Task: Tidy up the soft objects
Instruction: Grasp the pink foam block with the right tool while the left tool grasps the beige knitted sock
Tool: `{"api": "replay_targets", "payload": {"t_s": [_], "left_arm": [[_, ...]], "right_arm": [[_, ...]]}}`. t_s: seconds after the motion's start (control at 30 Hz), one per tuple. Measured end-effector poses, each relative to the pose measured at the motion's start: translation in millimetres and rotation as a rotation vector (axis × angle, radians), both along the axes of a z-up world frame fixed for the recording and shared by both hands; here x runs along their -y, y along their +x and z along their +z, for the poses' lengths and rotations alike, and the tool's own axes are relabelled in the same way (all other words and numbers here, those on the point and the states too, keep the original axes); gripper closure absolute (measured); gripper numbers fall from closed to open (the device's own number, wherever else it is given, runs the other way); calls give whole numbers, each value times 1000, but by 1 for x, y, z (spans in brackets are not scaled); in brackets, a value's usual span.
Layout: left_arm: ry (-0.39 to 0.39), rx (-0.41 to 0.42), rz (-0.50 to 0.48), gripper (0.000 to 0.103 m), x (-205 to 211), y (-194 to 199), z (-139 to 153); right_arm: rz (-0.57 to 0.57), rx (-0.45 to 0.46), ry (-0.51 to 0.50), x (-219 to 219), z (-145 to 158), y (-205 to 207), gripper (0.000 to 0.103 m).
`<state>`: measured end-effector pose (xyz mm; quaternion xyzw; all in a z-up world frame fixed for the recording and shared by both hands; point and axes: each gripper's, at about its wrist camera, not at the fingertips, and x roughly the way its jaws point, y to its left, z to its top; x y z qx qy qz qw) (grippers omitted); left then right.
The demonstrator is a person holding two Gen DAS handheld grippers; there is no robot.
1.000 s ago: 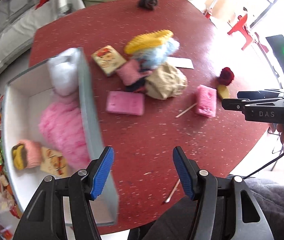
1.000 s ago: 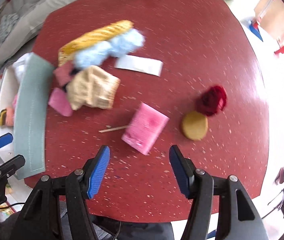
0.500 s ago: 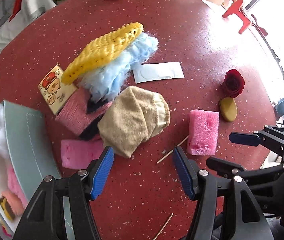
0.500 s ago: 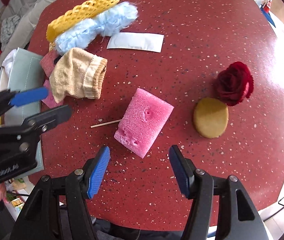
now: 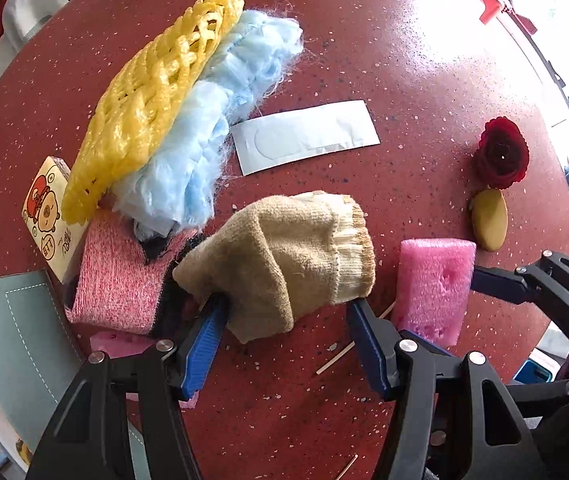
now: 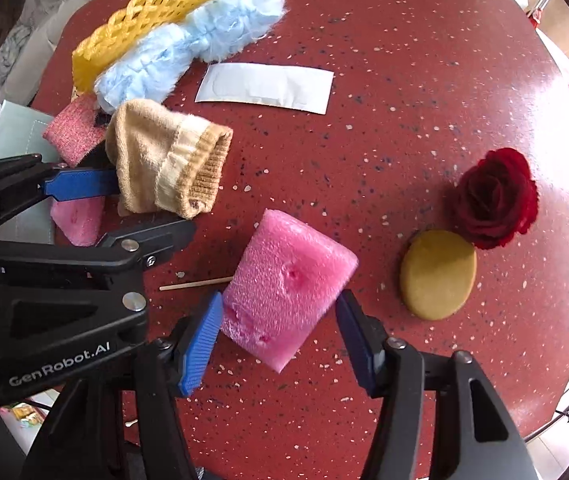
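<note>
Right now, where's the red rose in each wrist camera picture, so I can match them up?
Left wrist view: the red rose sits at the far right edge, above centre.
Right wrist view: the red rose sits right of centre, mid-height.
Shared landmark: the tan round pad lies just below the rose in both views.

A beige knitted sock (image 5: 284, 256) lies crumpled beside a pink foam block (image 6: 284, 284) (dented, lying flat).

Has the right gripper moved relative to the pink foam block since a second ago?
Yes. The right gripper has descended toward the pink foam block; its fingers, just been closing, now straddle the block, which hasn't shifted beside the wooden stick.
</note>
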<state>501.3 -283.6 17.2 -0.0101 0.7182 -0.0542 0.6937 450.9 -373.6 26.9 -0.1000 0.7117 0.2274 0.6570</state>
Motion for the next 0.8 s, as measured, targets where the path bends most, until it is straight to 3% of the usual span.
{"api": "replay_targets", "payload": {"t_s": [0.2, 0.27, 0.3, 0.5, 0.53, 0.57, 0.63, 0.67, 0.8], "left_arm": [[-65, 17, 93, 39, -14, 9, 8], [-76, 21, 91, 22, -15, 12, 9], [-77, 30, 86, 21, -15, 14, 11], [-55, 50, 69, 21, -2, 42, 8], [-57, 48, 73, 23, -2, 44, 5], [-58, 40, 81, 42, -1, 46, 2], [-28, 24, 95, 51, 0, 50, -4], [-24, 28, 104, 68, 0, 51, -4], [-26, 35, 135, 79, -4, 52, 0]], "right_arm": [[5, 11, 17, -3, -2, 3, 46], [5, 10, 19, 1, -2, 3, 46], [8, 11, 17, 4, -1, 3, 46], [16, 18, 7, 13, -3, 1, 47], [16, 20, 4, 15, -3, 2, 47], [17, 21, 1, 16, -3, 2, 47], [16, 18, 2, 18, -4, 3, 47], [12, 17, 4, 19, -5, 3, 47], [7, 7, 15, 26, -5, 5, 47]]}}
